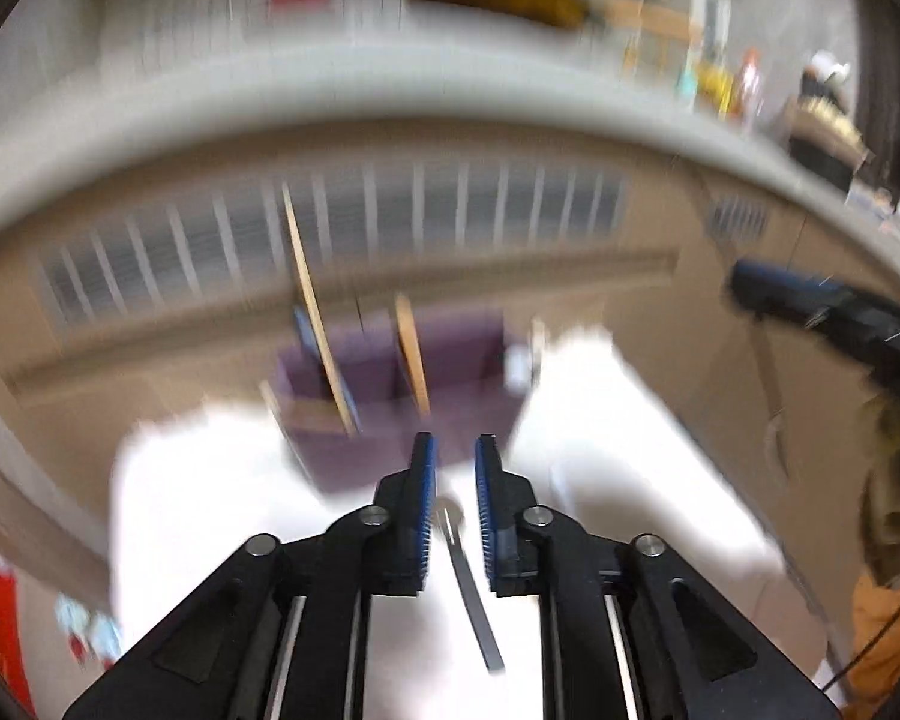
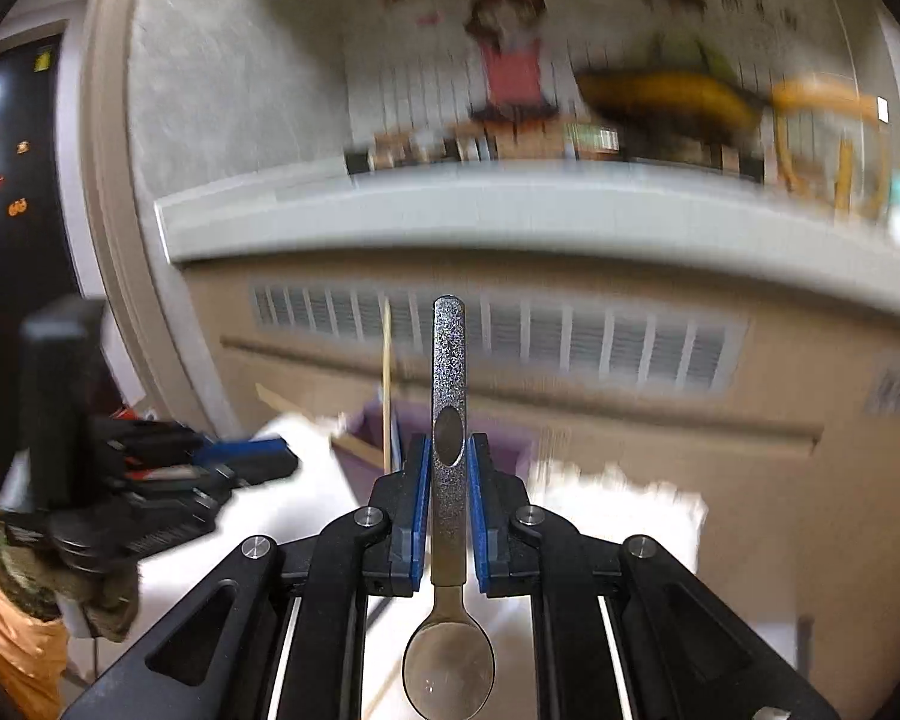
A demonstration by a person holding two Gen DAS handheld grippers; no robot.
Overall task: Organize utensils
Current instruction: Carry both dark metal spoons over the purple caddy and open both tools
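My right gripper [image 2: 449,450] is shut on a metal spoon [image 2: 448,480], held by its speckled handle with the bowl toward the camera and the handle end pointing away. A purple organizer box [image 1: 390,408] stands on the white table [image 1: 210,480] ahead of both grippers, with wooden utensils [image 1: 315,312] standing in it; it also shows in the right wrist view [image 2: 510,444]. My left gripper [image 1: 453,450] is open and empty above a metal utensil [image 1: 471,582] lying on the table. The right gripper also shows at the right in the left wrist view [image 1: 810,300].
A beige wall unit with a vent grille [image 1: 330,228] and a grey ledge [image 1: 390,90] runs behind the table. The left gripper and the gloved hand holding it [image 2: 120,480] appear at the left of the right wrist view. Both views are blurred.
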